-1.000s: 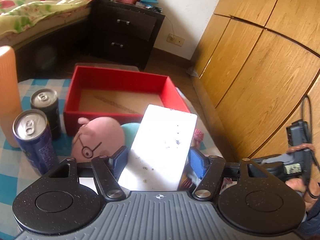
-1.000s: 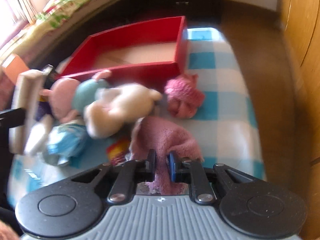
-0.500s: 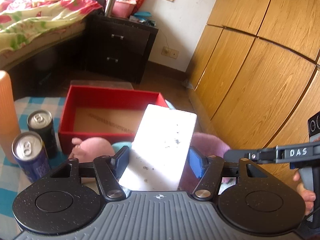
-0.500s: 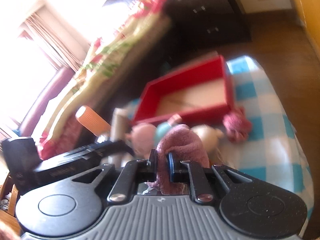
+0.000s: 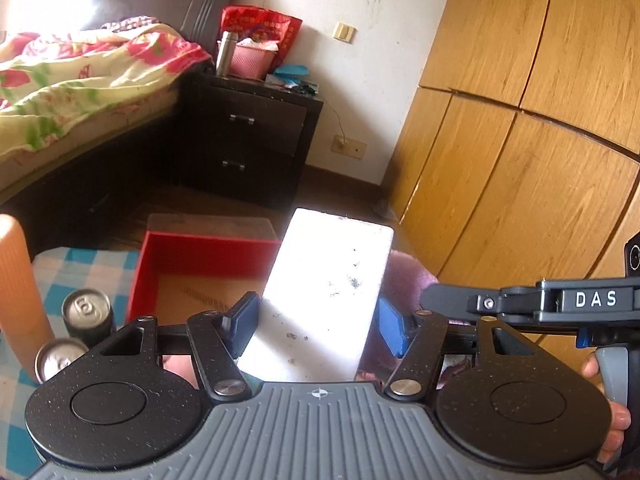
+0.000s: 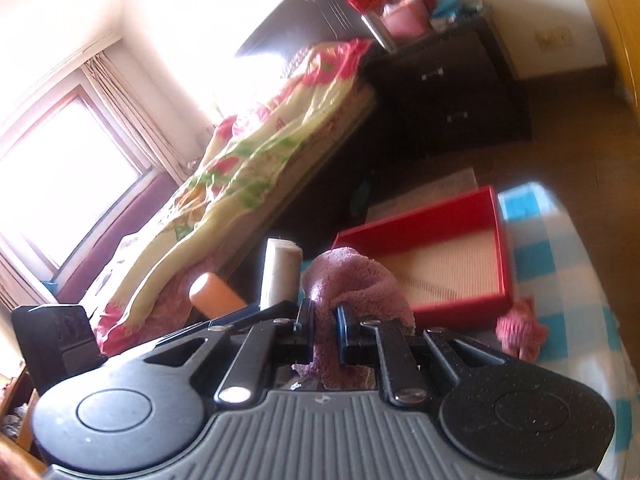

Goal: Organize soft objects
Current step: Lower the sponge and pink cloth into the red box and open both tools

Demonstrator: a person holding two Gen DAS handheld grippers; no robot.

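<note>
Right wrist: pink towel (image 6: 352,280) pinched between the right tongs (image 6: 324,330).

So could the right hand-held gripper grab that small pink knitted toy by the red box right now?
Probably not: the right hand-held gripper is already shut on the purple towel, so the pink knitted toy must wait.

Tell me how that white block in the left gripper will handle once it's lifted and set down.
The white block keeps straight edges between the left gripper pads, so it is probably stiff, not floppy. Its matte, speckled, foam-like face suggests light weight and a decent grip. Flat sides should keep it from rolling, though set on end it might tip.
</note>
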